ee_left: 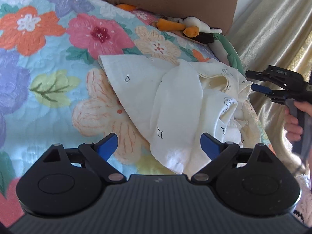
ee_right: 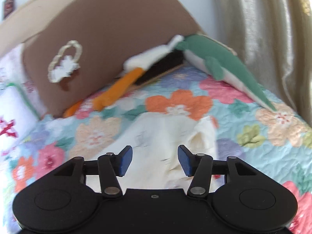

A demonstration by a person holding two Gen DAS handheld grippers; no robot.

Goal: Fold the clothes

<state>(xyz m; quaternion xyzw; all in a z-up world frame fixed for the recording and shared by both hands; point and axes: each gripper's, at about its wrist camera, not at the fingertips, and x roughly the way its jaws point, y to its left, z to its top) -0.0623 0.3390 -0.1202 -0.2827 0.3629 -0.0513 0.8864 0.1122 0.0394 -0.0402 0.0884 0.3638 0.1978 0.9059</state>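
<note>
On the floral quilt (ee_left: 48, 44), toward its right edge, lies the cream garment (ee_left: 175, 101), rumpled and printed with small black diamond outlines; I judge the folding barely begun, since one panel lies loosely over a bunched heap. My left gripper (ee_left: 159, 146) hangs over the garment's near hem, jaws spread wide and empty, probably positioned to take that hem. My right gripper (ee_right: 155, 160), also parted and empty, hovers over the same cloth; in the left view it sits just beside the garment's right edge, near the gold curtain (ee_left: 273, 29). At the far end, a brown cushion (ee_right: 107, 39) props plush toys: a green one (ee_right: 218, 62) and an orange-and-white one (ee_right: 136, 72). The right view is motion-blurred, so the print vanishes there. Sleeves and neckline cannot be made out, so the garment's type stays uncertain.
</note>
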